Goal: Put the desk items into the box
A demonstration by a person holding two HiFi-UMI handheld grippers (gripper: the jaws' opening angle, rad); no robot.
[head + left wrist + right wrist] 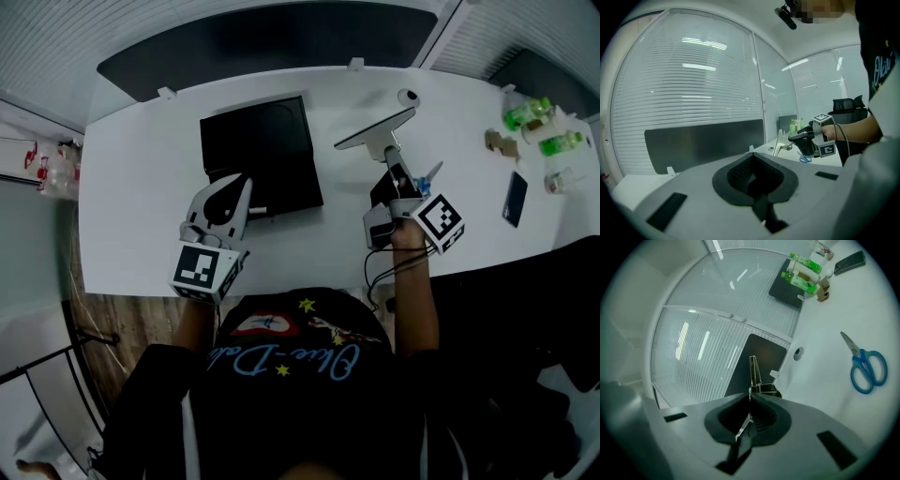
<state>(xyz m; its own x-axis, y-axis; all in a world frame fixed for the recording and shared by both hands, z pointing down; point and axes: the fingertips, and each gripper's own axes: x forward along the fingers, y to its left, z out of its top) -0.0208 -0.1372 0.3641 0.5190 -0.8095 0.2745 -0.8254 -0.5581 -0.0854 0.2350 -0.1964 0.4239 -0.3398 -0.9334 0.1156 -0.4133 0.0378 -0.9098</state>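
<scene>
In the head view one black box (261, 155) lies on the white desk (141, 206) just ahead of the left gripper (242, 187); the box's inside is too dark to tell any contents; the left gripper's jaws are pressed together on nothing. The right gripper (396, 173), well to the right of the box, is clamped on one silver stand (375, 131); one pair of blue scissors (431, 174) lies just to its right. Further right are two green bottles (526, 113) and one dark flat slab (514, 199).

The left gripper view shows its closed jaw tips, with the right gripper and stand off to the right above the scissors.

In the right gripper view the stand's thin plate is pinched between the jaws; the scissors lie to the right; the bottles and slab sit far ahead.
</scene>
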